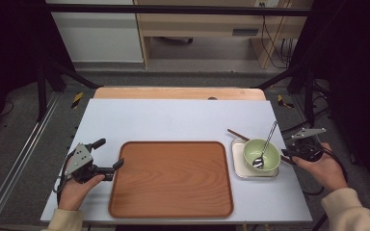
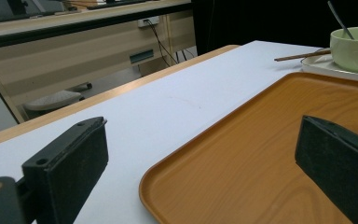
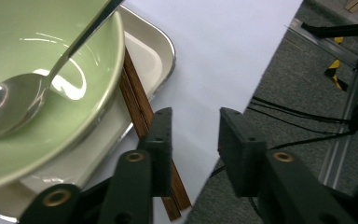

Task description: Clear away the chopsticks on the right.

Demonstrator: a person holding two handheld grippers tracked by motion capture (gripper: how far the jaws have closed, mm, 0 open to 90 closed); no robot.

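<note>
1. While we hold both tools low at the table's near side, our left gripper [image 1: 110, 155] sits at the left edge of the brown rectangular wooden tray [image 1: 171, 179], its jaws spread wide and holding nothing.
2. From the left gripper view, one jaw hangs over the white tabletop [image 2: 168, 107] and the other over the tray [image 2: 261, 154], so the tray's rim lies between them, untouched.
3. Our right gripper [image 3: 193, 140] rests at the table's right edge, its jaws partly open and empty.
4. Its left jaw is just above the dark brown wooden chopsticks [image 3: 137, 100]; we cannot tell whether it touches them.
5. These chopsticks lie under the pale green round bowl [image 1: 261, 155], across the white square metal-rimmed dish [image 1: 237, 166].
6. A silver metal spoon [image 1: 265, 147] leans inside the bowl.
7. Bowl and dish stand just right of the tray.
</note>
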